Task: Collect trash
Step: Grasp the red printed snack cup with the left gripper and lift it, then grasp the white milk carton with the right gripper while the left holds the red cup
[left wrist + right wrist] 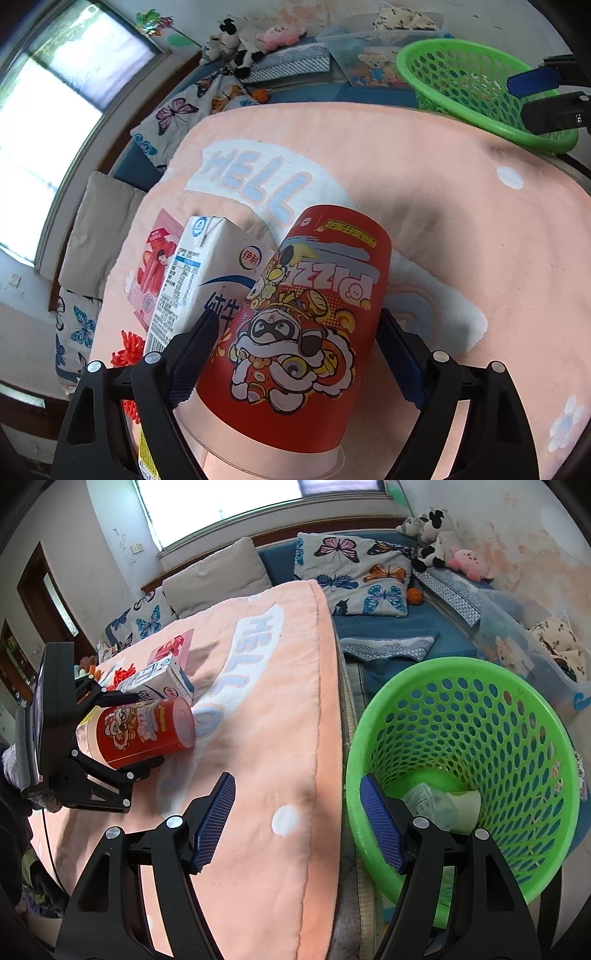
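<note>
Sideways, red cartoon-printed snack can (306, 325)

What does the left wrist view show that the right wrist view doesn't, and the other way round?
Only the left wrist view: both pads beside the red cup, and the cup's printed front. Only the right wrist view: crumpled trash lying inside the green basket, and the right gripper, open and empty. Both show the cup, milk carton, basket and pink blanket.
</note>
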